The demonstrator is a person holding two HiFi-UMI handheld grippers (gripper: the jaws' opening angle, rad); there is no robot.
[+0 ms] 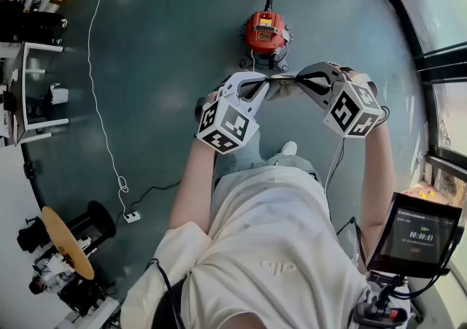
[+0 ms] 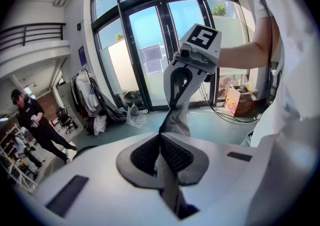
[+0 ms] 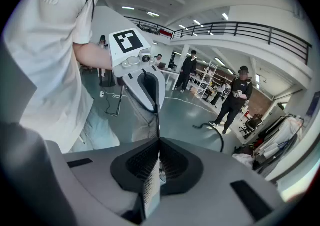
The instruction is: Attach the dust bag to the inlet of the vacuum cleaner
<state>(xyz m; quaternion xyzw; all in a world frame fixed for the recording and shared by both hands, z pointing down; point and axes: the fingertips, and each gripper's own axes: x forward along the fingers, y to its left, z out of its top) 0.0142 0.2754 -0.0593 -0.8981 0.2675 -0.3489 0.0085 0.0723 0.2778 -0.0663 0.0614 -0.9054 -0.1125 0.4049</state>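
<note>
Screen (image 1: 421, 236): reads 00:00:03
My left gripper (image 2: 161, 140): fingers shut on one end of the grey dust bag (image 2: 177, 121)
My right gripper (image 3: 159, 145): fingers pinch the other end
Vacuum cleaner (image 1: 264, 32): one, red, on the floor, apart from the bag, seen only from my head

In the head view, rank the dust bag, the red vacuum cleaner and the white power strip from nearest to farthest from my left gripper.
1. dust bag, clamped in the left gripper.
2. vacuum cleaner, on the floor just ahead.
3. power strip, on the floor, far left.
</note>
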